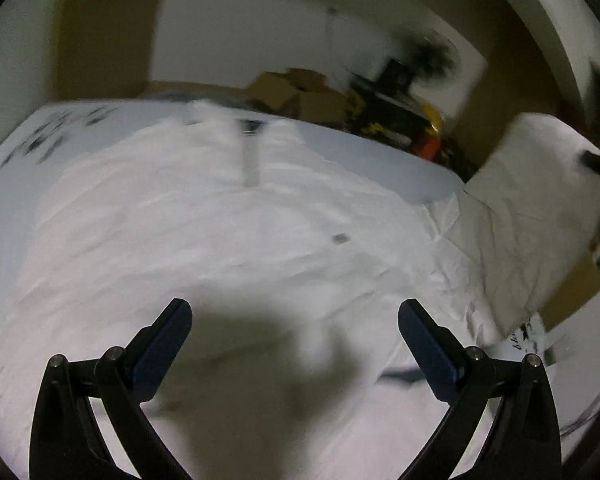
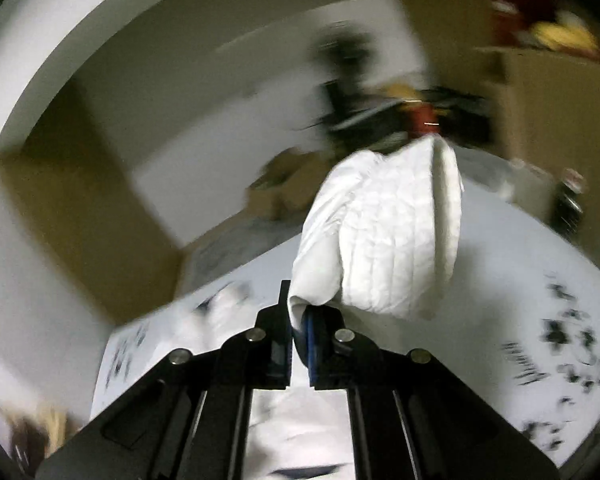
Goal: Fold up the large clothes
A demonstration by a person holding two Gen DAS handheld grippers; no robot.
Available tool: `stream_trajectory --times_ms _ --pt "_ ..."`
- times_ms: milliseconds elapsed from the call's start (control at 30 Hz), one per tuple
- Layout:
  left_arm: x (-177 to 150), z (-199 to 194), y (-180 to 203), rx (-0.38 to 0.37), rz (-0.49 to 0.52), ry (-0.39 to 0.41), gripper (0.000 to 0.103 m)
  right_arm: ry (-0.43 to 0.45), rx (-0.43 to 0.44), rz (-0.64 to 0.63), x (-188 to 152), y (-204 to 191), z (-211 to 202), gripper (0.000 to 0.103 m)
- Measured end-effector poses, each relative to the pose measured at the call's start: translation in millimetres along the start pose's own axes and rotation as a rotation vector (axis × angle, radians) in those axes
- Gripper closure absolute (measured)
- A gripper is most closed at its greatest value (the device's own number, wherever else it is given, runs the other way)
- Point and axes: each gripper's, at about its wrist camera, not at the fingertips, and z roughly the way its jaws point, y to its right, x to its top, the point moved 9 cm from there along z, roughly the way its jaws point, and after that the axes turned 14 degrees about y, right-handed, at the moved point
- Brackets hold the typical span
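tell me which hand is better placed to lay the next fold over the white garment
Right, probably. The right gripper has its jaws already shut on a quilted part of the white garment, lifted. The left gripper is open and empty above it.

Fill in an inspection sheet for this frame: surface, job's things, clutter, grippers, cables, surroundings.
Surface: pale sheet with dark printed marks, covering a bed-like surface.
Job's things: white quilted garment spread over the sheet; one end of it, the lifted sleeve, hangs up from the right gripper.
Clutter: cardboard boxes and blurred dark, yellow and red items beyond the far edge.
Grippers: left gripper open over the garment, nothing between its jaws; right gripper shut on the lifted sleeve.
Cables: nothing seen.
Surroundings: white wall and a brown panel; dim, motion-blurred room.
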Motion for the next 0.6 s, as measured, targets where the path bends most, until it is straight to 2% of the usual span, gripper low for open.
stream_trajectory --times_ms 67,133,167,233,300,333,367,400,433,467,500,533,600 --pt "-6.9 -32.5 -41.6 0.029 -0.089 0.020 0.000 -0.071 0.046 -0.103 -48.9 -72.8 19.8 0.098" --pt "-16.5 -57.6 -81.0 0.073 -0.149 0.032 0.000 -0.131 0.087 -0.184 -98.5 -122.6 36.7 0.098" --pt "-22.9 -68.3 -97.6 0.091 -0.172 0.036 0.000 -0.182 0.112 -0.225 -134.5 -149.2 47.8 0.098" --pt "-34.3 -92.0 -134.2 0.128 -0.233 0.048 0.000 -0.263 0.131 -0.288 -193.9 -180.5 66.0 0.098" --pt "-43.4 -106.9 -158.5 0.152 -0.270 0.058 0.000 -0.351 0.111 -0.335 -257.5 -195.1 85.3 0.092" --pt "-46.2 -112.4 -167.3 0.165 -0.277 0.058 0.000 -0.407 0.086 -0.369 -292.6 -197.6 95.7 0.086" --pt "-50.4 -118.0 -176.0 0.177 -0.280 0.054 0.000 -0.463 0.078 -0.407 -318.5 -202.3 102.0 0.071" --pt "-52.4 -120.1 -179.4 0.177 -0.282 0.051 0.000 -0.487 0.076 -0.438 -331.1 -200.8 104.7 0.062" --pt "-55.5 -123.3 -183.7 0.174 -0.285 0.048 0.000 -0.473 0.076 -0.462 -333.6 -199.2 103.2 0.058" --pt "-58.1 -124.5 -187.1 0.173 -0.286 0.049 0.000 -0.458 0.100 -0.454 -327.9 -201.4 96.7 0.057" --pt "-60.3 -126.3 -190.2 0.169 -0.284 0.050 0.000 -0.461 0.125 -0.428 -320.6 -202.7 91.9 0.057" --pt "-62.5 -127.1 -192.1 0.163 -0.287 0.051 0.000 -0.471 0.189 -0.355 -303.3 -205.8 81.6 0.055" --pt "-66.1 -125.9 -196.5 0.145 -0.303 0.052 0.000 -0.442 0.262 -0.247 -269.4 -204.6 65.1 0.049"
